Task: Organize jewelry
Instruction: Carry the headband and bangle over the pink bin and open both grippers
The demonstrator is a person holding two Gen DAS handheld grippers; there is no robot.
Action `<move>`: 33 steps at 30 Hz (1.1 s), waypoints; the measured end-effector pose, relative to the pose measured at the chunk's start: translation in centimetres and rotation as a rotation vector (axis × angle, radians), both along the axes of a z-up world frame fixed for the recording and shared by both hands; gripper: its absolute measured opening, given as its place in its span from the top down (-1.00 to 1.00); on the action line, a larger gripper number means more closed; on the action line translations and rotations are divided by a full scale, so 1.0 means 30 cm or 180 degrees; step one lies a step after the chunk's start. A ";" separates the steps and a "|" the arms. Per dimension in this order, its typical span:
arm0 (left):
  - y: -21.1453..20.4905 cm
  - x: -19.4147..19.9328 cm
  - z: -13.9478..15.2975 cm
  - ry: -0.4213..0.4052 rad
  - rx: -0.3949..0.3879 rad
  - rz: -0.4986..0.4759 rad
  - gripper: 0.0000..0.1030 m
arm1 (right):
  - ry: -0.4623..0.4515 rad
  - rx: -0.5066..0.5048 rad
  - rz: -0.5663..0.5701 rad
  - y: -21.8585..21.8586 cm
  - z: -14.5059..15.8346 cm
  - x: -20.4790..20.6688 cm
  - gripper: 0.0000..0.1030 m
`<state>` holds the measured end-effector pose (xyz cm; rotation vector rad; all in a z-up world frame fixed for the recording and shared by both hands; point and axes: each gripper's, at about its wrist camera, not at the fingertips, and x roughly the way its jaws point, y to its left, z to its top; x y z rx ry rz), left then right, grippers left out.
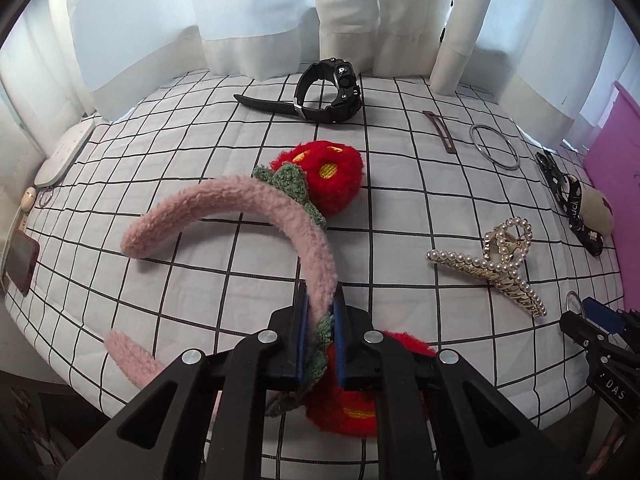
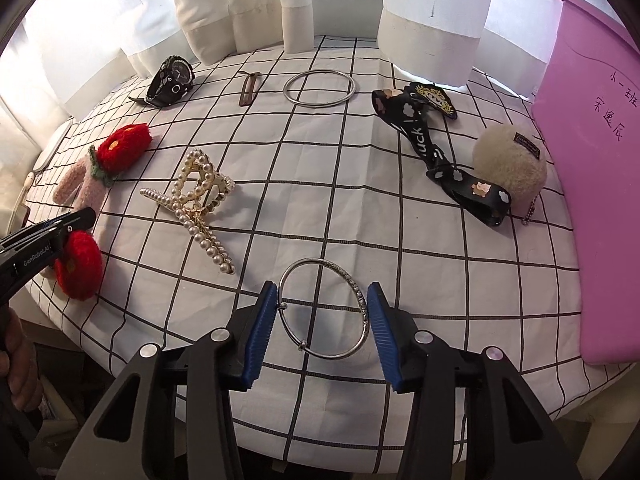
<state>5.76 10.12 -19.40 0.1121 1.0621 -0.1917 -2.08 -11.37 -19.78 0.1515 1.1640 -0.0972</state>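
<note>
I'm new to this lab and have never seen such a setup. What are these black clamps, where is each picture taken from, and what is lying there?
No robot here: a person holds a two-finger clamp in each hand, with a fisheye camera on each looking along its fingers. In the left view, the left gripper is shut on a pink fuzzy headband with red plush flowers. In the right view, the right gripper straddles a silver bangle, its fingers at the sides; a firm grip isn't clear. On the checked cloth lie a pearl hair claw, black watch, brown hair clip, plain silver ring, black printed strap and beige pompom. A pink board stands at the right.
</note>
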 end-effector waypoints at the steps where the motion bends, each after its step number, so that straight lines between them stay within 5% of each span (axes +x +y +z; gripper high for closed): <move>1: 0.003 -0.001 0.014 -0.0023 -0.0005 0.0008 0.79 | -0.0016 0.0006 0.0004 0.001 0.007 0.000 0.13; 18: -0.074 -0.047 0.298 -0.0559 -0.0143 -0.0181 0.80 | -0.0516 0.0021 -0.0074 -0.050 0.261 -0.018 0.13; 33: -0.438 -0.141 0.655 -0.1198 -0.0552 -0.1044 0.80 | -0.1411 -0.0264 -0.0597 -0.302 0.688 -0.153 0.13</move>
